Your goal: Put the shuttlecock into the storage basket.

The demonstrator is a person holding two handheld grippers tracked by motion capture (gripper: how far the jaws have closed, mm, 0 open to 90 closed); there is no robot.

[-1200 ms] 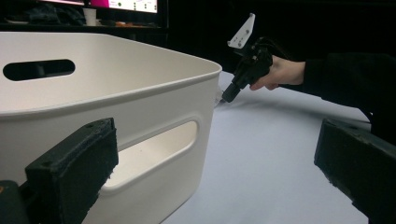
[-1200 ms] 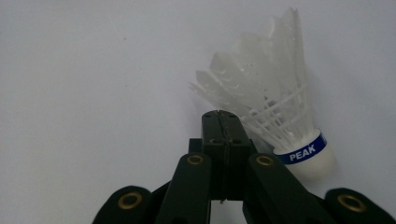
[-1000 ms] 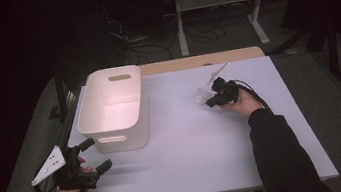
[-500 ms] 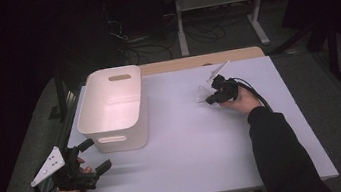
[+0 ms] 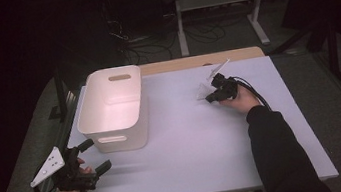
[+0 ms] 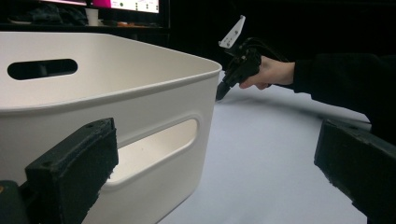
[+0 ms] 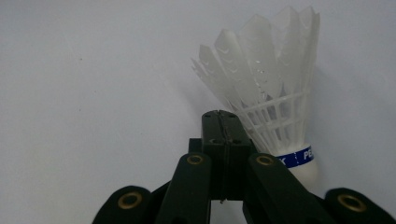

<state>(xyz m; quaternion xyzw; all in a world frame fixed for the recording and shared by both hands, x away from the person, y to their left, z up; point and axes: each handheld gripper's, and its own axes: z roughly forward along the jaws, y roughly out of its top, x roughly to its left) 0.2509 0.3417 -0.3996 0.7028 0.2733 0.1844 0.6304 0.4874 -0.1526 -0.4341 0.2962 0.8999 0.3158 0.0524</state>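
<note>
A white feathered shuttlecock [image 7: 271, 93] with a blue band at its cork lies on the pale table [image 5: 190, 143], at the table's far right [image 5: 203, 91]. My right gripper [image 7: 220, 114] is shut, its black jaws pressed flat together, and their tip rests right beside the feather skirt; I see nothing held between them. A hand holds that gripper [image 5: 211, 98] low over the table, and it also shows far off in the left gripper view [image 6: 219, 95]. My left gripper [image 5: 95, 156] stands open at the near left corner, with nothing between its wide-apart jaws [image 6: 217, 177].
A white plastic bin [image 5: 113, 134] with handle slots stands at the left of the table, just beyond my left gripper [image 6: 116, 102]. A wooden strip [image 5: 194, 61] runs along the far edge. Cables and a metal stand lie on the dark floor behind.
</note>
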